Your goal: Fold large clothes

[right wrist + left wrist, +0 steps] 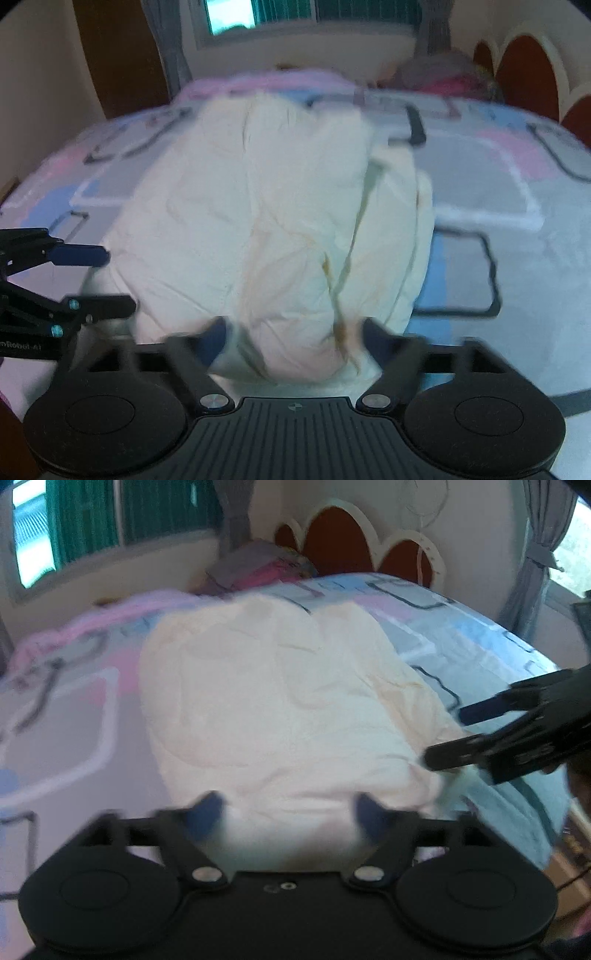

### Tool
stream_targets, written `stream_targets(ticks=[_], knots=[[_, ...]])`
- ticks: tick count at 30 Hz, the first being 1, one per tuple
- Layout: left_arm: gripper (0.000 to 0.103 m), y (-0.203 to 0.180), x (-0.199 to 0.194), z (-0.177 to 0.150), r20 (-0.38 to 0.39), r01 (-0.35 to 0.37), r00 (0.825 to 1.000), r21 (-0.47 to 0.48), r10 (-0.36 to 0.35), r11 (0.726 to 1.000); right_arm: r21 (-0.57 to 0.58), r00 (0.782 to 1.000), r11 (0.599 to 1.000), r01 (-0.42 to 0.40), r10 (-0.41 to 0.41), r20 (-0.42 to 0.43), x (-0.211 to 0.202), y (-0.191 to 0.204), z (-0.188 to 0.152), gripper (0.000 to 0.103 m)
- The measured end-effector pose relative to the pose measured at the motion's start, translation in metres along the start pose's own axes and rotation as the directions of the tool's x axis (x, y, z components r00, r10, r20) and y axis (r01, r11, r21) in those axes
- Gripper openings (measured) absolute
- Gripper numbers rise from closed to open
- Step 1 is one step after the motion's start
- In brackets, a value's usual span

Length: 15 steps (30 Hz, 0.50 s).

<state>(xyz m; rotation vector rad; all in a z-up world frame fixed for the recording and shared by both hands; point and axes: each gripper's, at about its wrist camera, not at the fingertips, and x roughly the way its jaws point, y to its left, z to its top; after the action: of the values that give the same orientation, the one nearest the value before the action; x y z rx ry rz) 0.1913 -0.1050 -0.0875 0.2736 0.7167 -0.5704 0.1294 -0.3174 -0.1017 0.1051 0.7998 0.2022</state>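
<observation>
Across the middle of both frames lies the cream garment point(280, 709), spread lengthwise on the bed point(480, 642) over a patterned pink, blue and grey cover, its near end bunched at the bottom centre of each view. At the bottom of the left wrist view the left gripper point(291, 812) has its jaws spread wide, the near hem lying between them but not pinched; the right wrist view shows the right gripper point(291, 336) the same way, jaws apart and holding nothing, with crumpled cloth between the tips. Each gripper also appears at the edge of the other's view, close beside the garment's near corners. Judging from the creases, the cloth already lies in several layers, so a grab here could catch only the top layer or drag the bed cover along, leaving a skewed fold. Uneven grips between the two sides would twist the hem. Motion blur softens nearly everything, so seams, sleeves and the garment's type are hard to tell, and whether the fingertips touch cloth is unclear. Its far end, toward the headboard point(354, 542), is foreshortened and indistinct.
</observation>
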Motion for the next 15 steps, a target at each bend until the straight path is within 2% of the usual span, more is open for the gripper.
stream_targets(ticks=[4, 9, 12, 14, 15], knots=[[0.094, 0.005, -0.005, 0.011, 0.032, -0.039, 0.999, 0.014, 0.038, 0.999, 0.008, 0.999, 1.000, -0.002, 0.002, 0.052, -0.011, -0.008, 0.016, 0.083], [0.094, 0.010, -0.003, 0.023, 0.048, -0.069, 0.997, 0.021, 0.068, 0.997, 0.069, 0.997, 0.997, -0.020, 0.015, 0.072, -0.011, -0.023, 0.034, 0.083], [0.095, 0.014, 0.003, 0.030, 0.052, -0.083, 0.995, 0.039, 0.081, 0.996, 0.025, 0.993, 1.000, 0.009, -0.012, 0.115, -0.009, -0.018, 0.050, 0.083], [0.093, 0.019, 0.010, 0.039, 0.062, -0.098, 0.994, 0.042, 0.095, 0.994, -0.013, 0.989, 1.000, 0.010, -0.008, 0.146, -0.002, -0.013, 0.067, 0.066], [0.086, 0.023, 0.014, 0.043, 0.066, -0.097, 0.993, 0.034, 0.095, 0.995, -0.015, 0.988, 1.000, 0.002, 0.000, 0.156, 0.003, -0.012, 0.075, 0.056]])
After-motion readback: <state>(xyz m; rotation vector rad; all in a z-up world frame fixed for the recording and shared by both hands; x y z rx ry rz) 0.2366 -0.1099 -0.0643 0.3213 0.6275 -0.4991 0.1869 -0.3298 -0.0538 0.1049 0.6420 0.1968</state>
